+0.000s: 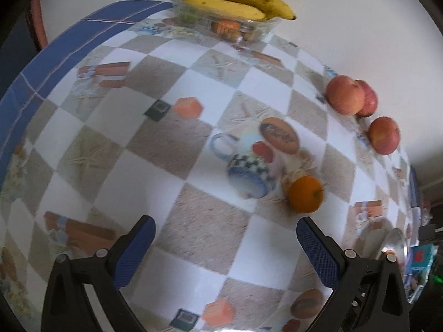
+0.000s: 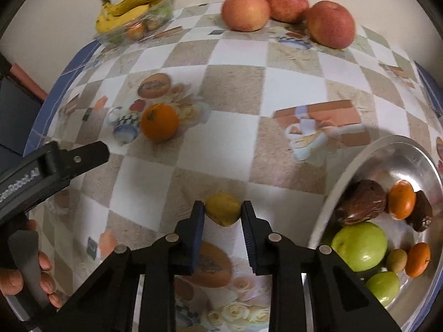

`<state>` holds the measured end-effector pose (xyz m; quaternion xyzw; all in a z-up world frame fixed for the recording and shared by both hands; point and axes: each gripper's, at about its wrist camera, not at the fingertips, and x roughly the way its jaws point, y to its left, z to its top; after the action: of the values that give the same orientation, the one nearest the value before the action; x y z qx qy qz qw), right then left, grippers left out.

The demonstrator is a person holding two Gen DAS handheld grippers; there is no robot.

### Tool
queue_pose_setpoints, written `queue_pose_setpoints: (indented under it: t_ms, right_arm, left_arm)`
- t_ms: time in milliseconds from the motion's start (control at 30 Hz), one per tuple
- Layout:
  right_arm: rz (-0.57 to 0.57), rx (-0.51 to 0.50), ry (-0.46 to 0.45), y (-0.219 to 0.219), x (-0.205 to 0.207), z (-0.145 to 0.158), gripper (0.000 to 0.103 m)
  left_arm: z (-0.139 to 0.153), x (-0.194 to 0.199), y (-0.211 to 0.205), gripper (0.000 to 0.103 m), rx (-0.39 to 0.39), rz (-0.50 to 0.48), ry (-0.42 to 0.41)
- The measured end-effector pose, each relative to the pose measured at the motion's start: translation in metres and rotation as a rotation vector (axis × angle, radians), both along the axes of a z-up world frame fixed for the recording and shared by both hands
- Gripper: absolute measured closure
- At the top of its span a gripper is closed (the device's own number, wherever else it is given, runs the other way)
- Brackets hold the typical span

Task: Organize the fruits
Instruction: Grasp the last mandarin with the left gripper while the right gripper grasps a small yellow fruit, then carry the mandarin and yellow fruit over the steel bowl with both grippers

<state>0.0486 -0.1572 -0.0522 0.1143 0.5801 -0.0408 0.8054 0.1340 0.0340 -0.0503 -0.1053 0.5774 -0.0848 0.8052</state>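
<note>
On my left wrist camera, the left claw (image 1: 225, 238) has its blue-padded fingers spread wide with nothing between them, hanging over the counter (image 1: 193, 221) and its checkered printed cloth. An orange (image 1: 306, 194) sits on the cloth just ahead of the right-hand finger, apart from it. Farther off to the right, three apples lie near the wall: two touching each other (image 1: 346, 95) and a third (image 1: 384, 135) just beside them. At the far edge, a bunch of bananas (image 1: 235, 1) rests on top of a clear plastic container (image 1: 229, 26) with more fruit blurred inside. A sliver of a metal bowl (image 1: 394, 242) shows at the right edge.

On my right wrist camera, the right claw (image 2: 223, 214) is clamped on a small yellow-green fruit (image 2: 223, 210), which I cannot name for certain; both pads press its sides, above the cloth. To the right, the metal bowl (image 2: 387, 149) holds two green apples (image 2: 359, 246), three small oranges (image 2: 401, 199), two dark brown fruits (image 2: 361, 206) and a little tan fruit (image 2: 396, 260). The loose orange (image 2: 159, 122) lies at the left middle of the counter, well apart from the bowl. The three apples (image 2: 329, 23) line the back, with the bananas (image 2: 130, 8) on their container at the far left. The left claw's black body (image 2: 55, 166) enters from the left, my hand (image 2: 41, 276) gripping its handle.
</note>
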Motion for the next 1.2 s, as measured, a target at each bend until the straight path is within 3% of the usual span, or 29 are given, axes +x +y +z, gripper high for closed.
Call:
queue_pose_setpoints:
  t_ms: [200,333,467,633,900,1200]
  right_arm:
    - [-0.041,-0.030,-0.023,-0.016,0.000,0.003,0.075]
    - [-0.038,-0.039,-0.032,-0.017,0.004,0.003,0.075]
    - [-0.029,-0.061,-0.030,-0.016,0.006,0.003,0.075]
    - [-0.028,-0.060,-0.029,-0.015,0.008,0.001,0.075]
    - [-0.030,-0.063,-0.031,-0.015,0.004,0.005,0.075]
    - [-0.068,-0.012,-0.095,-0.026,-0.020,0.038,0.075]
  left_arm:
    - [0.004,0.009,-0.019,0.003,-0.099,-0.018,-0.063]
    - [0.002,0.016,-0.037,0.022,-0.189,-0.062,-0.061]
    - [-0.005,0.019,-0.053,0.034,-0.193,-0.096,-0.057]
    - [-0.013,0.019,-0.056,0.064,-0.200,-0.099,-0.041]
    - [-0.010,0.014,-0.049,0.066,-0.220,-0.101,-0.023]
    - [0.033,-0.019,-0.058,0.066,-0.306,-0.182,-0.070]
